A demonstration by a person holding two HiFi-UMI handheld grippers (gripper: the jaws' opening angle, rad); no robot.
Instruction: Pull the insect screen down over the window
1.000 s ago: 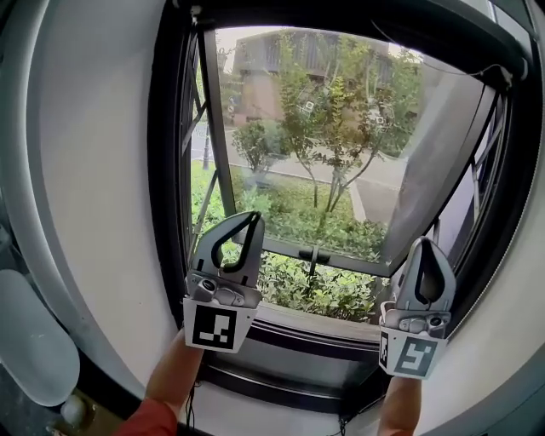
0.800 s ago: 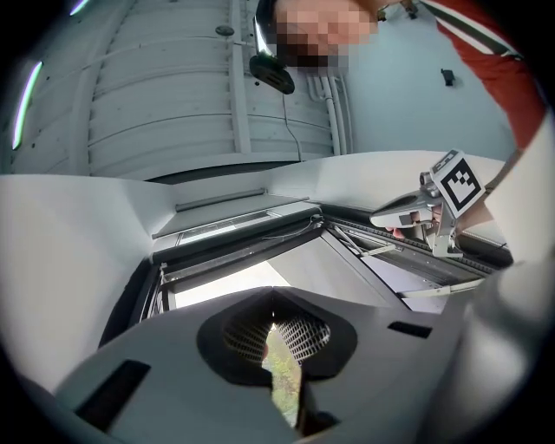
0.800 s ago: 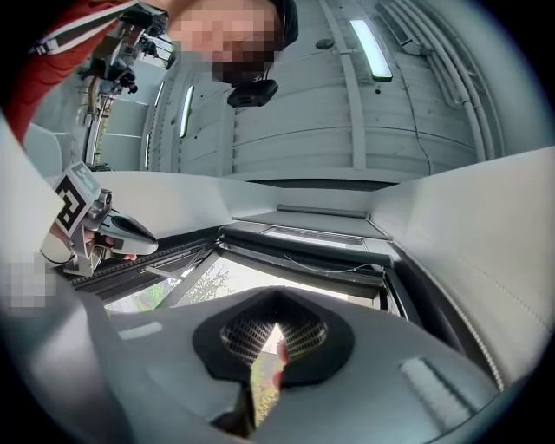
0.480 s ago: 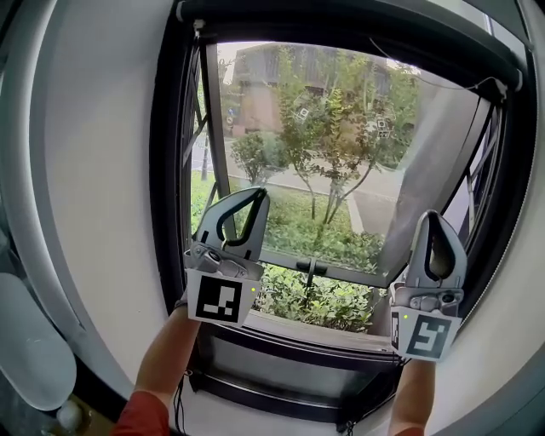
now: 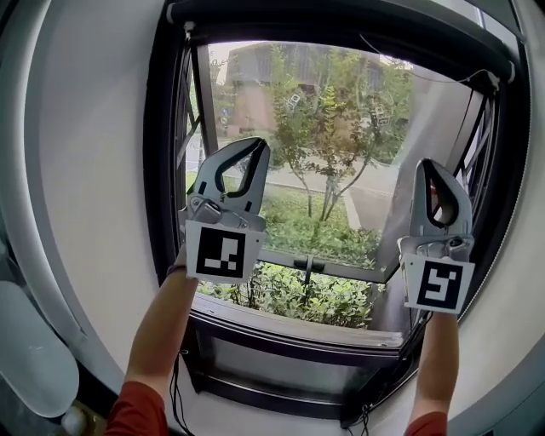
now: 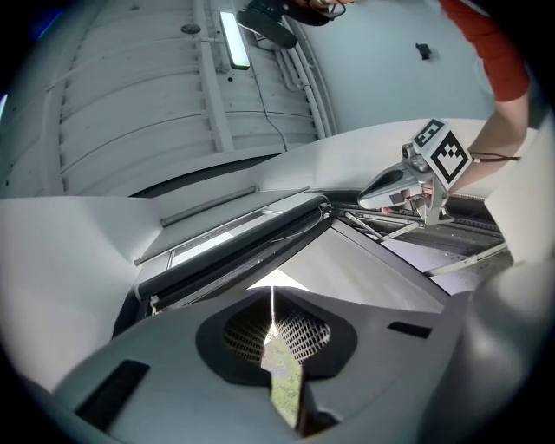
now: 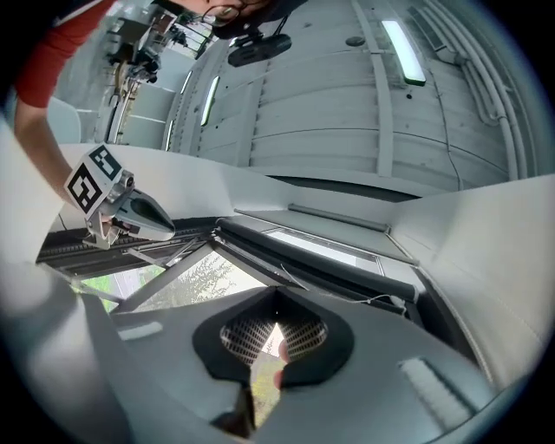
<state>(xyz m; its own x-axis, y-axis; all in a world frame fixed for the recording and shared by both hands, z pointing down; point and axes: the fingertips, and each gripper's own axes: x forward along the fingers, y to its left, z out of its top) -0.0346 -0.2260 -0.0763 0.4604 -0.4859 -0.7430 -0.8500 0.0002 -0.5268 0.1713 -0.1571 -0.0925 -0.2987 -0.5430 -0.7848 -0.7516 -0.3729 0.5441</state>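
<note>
The left gripper (image 5: 254, 149) and right gripper (image 5: 430, 166) are seen clenched on nothing, jaws tip to tip, raised before the window (image 5: 162, 153), short of its top edge; the screen (image 5: 341, 19) is judged to be rolled up in the dark housing along that edge, none of it drawn over the opening. The reach for the screen is taken as the step in hand; next, the jaws would need to be parted near the housing's ends, closed on the screen's bar, and brought down evenly.
</note>
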